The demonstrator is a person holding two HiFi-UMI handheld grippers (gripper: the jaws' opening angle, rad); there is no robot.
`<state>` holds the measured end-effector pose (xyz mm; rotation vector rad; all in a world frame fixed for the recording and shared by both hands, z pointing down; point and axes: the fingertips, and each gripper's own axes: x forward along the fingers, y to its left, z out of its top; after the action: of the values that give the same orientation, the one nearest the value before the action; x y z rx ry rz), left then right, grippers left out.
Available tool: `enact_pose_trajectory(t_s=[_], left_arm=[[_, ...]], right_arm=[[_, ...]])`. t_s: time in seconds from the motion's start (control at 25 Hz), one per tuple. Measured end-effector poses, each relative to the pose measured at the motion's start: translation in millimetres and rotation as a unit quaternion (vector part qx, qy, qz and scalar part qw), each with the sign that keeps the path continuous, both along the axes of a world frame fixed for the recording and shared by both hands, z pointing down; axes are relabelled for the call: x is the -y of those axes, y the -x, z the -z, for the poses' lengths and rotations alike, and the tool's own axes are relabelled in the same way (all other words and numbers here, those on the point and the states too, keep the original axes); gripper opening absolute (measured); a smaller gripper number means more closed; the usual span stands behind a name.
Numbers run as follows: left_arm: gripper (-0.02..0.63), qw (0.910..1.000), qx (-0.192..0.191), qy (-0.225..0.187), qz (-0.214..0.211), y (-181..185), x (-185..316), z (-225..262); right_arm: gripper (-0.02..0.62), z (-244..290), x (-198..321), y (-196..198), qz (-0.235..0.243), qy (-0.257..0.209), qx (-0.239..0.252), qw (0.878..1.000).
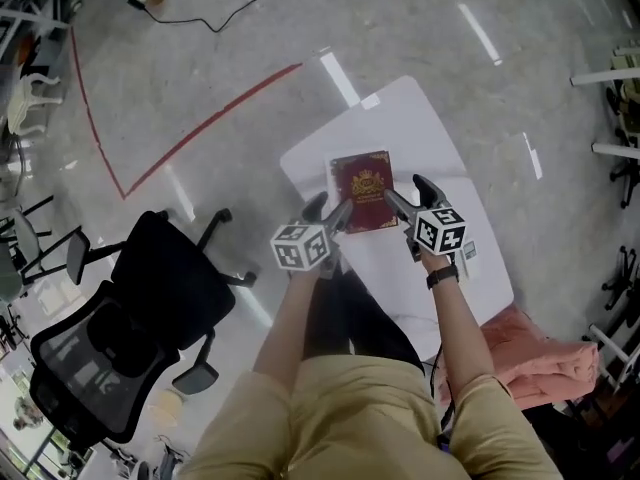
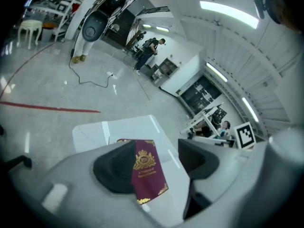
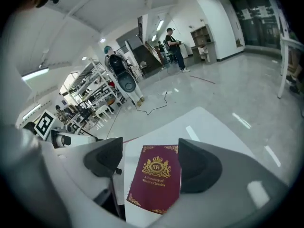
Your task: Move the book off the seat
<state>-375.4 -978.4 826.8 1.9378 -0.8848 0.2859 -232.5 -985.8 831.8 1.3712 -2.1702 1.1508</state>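
- Book (image 1: pixel 363 190) lies flat on the white table (image 1: pixel 420 128) in the head view, its long axis running away from the person, top end farthest.
- Left gripper view: the left gripper (image 2: pixel 156 163) has its jaws spread, the book between them, ungripped.
- Right gripper view: the right gripper (image 3: pixel 149 160) straddles the book, jaws apart, holding nothing.

We seem to be in a lab hall: polished floor (image 1: pixel 400 28) (taped red line (image 1: pixel 200 140)), shelving racks (image 3: pixel 92 87), office chair (image 1: pixel 130 318).
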Motion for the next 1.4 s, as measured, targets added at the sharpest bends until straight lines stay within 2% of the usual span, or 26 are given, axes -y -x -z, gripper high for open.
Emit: enact_pose_trajectory(t_s=[0.2, 0.28, 0.44, 0.56, 0.76, 0.92, 1.16, 1.32, 1.4], left_arm=[[0.237, 0.9940, 0.052, -0.093, -0.027, -5.2, -19.2, 105.9], [0.221, 0.9880, 0.069, -0.134, -0.032, -9.1, -24.5, 148.7], [0.179, 0.9681, 0.104, -0.227, -0.022, -8.2, -20.1, 220.8], [0.154, 0.9534, 0.115, -0.279, -0.012, -4.1, -30.1, 273.2], [0.098, 0.9258, 0.125, -0.356, 0.016, 18.9, -50.0, 363.3], [0.065, 0.9073, 0.122, -0.401, 0.039, 36.5, -75.4, 417.8], [0.031, 0.8885, 0.114, -0.442, 0.049, 48.9, -105.3, 457.7], [0.002, 0.8681, 0.142, -0.474, 0.033, 42.1, -120.8, 468.1], [0.002, 0.8647, 0.140, -0.482, 0.030, 37.8, -126.7, 472.1]], right_arm=[[0.271, 98.7, -23.9, 24.8, 0.020, -0.072, -0.028, 0.997], [0.242, 143.7, -26.7, 29.0, 0.006, -0.108, -0.019, 0.994], [0.208, 233.2, -16.0, 27.0, -0.044, -0.192, 0.016, 0.980], [0.153, 297.7, -26.3, 24.7, -0.052, -0.249, -0.002, 0.967], [0.086, 387.4, -57.6, 44.8, -0.033, -0.328, -0.049, 0.943], [0.052, 434.8, -89.5, 58.3, -0.032, -0.377, -0.059, 0.924], [0.008, 482.3, -123.6, 75.4, -0.032, -0.431, -0.060, 0.900], [0.008, 493.8, -137.5, 80.0, -0.028, -0.439, -0.065, 0.896], [0.008, 496.7, -142.1, 82.0, -0.024, -0.439, -0.078, 0.895]])
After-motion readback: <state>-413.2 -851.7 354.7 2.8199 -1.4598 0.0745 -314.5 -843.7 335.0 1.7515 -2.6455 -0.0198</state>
